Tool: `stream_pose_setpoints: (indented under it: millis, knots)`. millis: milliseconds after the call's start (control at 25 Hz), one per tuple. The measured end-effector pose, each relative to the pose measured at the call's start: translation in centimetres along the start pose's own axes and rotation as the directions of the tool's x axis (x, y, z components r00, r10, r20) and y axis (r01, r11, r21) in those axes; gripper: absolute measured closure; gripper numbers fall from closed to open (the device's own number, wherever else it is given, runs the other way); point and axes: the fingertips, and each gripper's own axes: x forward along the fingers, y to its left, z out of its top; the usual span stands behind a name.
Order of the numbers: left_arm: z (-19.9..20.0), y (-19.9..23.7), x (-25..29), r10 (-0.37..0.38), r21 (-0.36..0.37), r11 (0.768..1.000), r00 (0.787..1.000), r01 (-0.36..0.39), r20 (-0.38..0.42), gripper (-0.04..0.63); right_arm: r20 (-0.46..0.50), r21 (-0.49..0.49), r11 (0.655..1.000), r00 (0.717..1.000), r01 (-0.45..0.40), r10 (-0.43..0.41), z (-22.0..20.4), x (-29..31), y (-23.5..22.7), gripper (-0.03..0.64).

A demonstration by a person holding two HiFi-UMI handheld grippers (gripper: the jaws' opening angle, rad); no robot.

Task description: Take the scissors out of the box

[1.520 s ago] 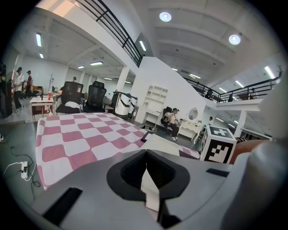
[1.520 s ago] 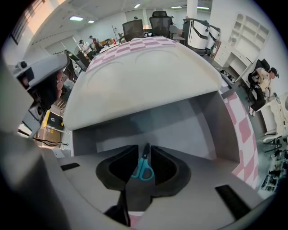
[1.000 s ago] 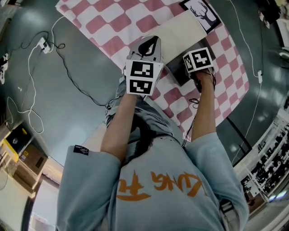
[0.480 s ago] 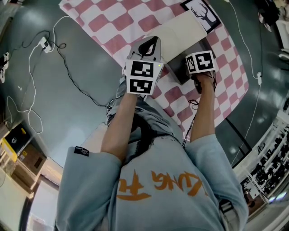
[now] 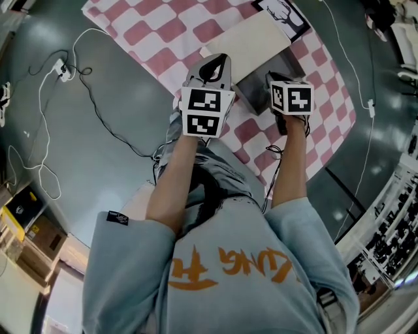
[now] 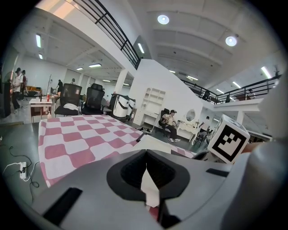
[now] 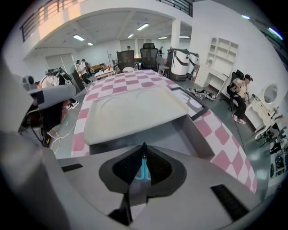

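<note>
The open box (image 5: 260, 82) lies on a pink-and-white checked cloth (image 5: 163, 32), its cream lid (image 5: 251, 39) folded back. My right gripper (image 5: 275, 79) hangs over the box, pointing steeply down. In the right gripper view its jaws (image 7: 143, 146) are shut on the scissors (image 7: 143, 172), whose light blue handles show between the pads, above the box's grey inside (image 7: 182, 134) and the lid (image 7: 135, 112). My left gripper (image 5: 215, 62) is left of the box, shut with nothing held; in its own view the jaws (image 6: 146, 157) meet over the cloth (image 6: 76, 143).
A black-and-white picture card (image 5: 282, 12) lies beyond the lid. Cables (image 5: 98, 111) and a power strip (image 5: 62, 65) lie on the grey floor at the left. The table's right edge (image 5: 339, 140) runs close by the right arm. Chairs and people stand far off.
My right gripper has risen out of the box and tipped further down, with the scissors in its jaws. The left gripper has hardly shifted.
</note>
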Motion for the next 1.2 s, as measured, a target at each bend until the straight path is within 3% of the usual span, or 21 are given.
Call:
stream_pose_setpoints:
  millis: [400,760,960,1200]
  knots:
    - [0.0,-3.3,-2.6,-0.018,0.009,1.000,0.999,0.018,0.050,0.575,0.242,0.024,0.999,0.970,-0.022,0.015,0.5,-5.6,1.8,0.586]
    - [2.1,-7.2,-5.8,-0.044,0.066,0.997,0.991,0.036,0.127,0.575,0.431,0.061,0.998,0.901,0.018,-0.043,0.4,-12.5,1.8,0.586]
    - [4.7,-9.0,-8.0,-0.048,0.105,0.994,0.979,0.027,0.196,0.575,0.540,0.069,0.997,0.839,0.044,-0.074,0.5,-16.8,1.5,0.586]
    - [7.5,-10.7,-10.8,-0.059,0.170,0.985,0.963,0.013,0.264,0.575,0.691,0.059,0.997,0.718,0.057,-0.082,1.3,-22.1,1.6,0.586]
